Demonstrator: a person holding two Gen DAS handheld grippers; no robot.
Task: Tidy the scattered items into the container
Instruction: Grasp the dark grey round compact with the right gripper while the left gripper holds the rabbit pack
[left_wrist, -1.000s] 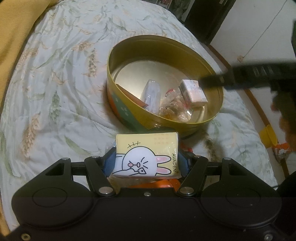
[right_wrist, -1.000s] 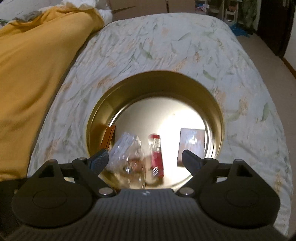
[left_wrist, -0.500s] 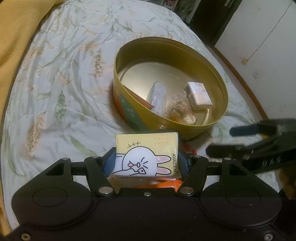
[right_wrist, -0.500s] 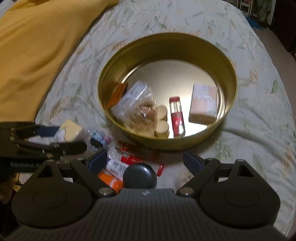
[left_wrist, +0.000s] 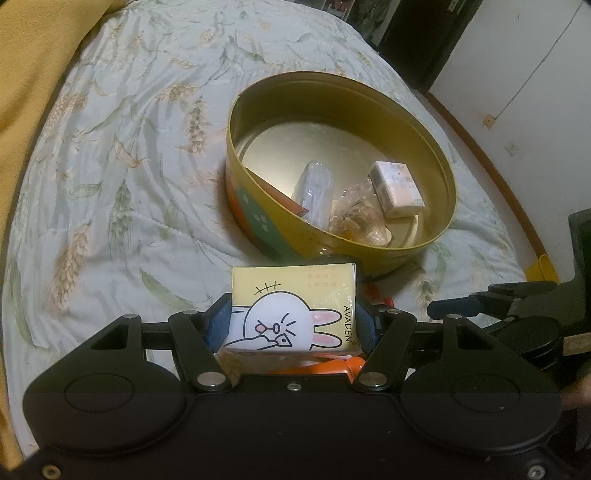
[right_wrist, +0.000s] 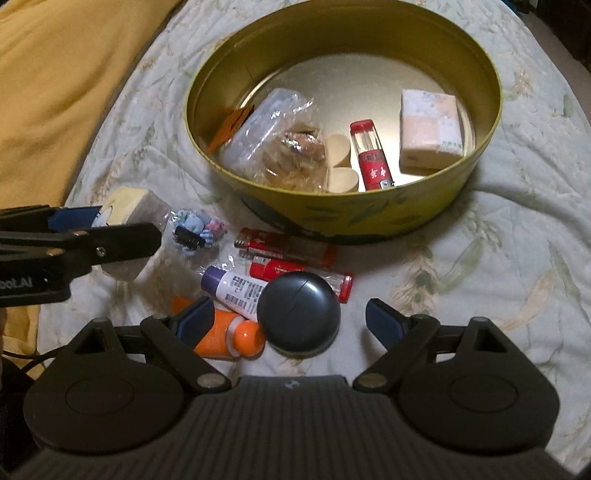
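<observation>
A round gold tin sits on the bed and holds a plastic bag, a red tube, round wooden pieces and a wrapped tissue pack. My left gripper is shut on a yellow tissue pack with a rabbit drawing, held in front of the tin; it also shows in the right wrist view. My right gripper is open just above a dark round case, beside an orange bottle, a white tube with a purple cap and red tubes.
A small bag of coloured bits lies left of the red tubes. A yellow blanket covers the bed's left side. The leaf-patterned quilt spreads around the tin. A white wall and floor edge lie at right.
My right gripper has pulled back from above the tin and come down over the scattered items by the dark round case. My left gripper still holds the tissue pack, slightly shifted.
</observation>
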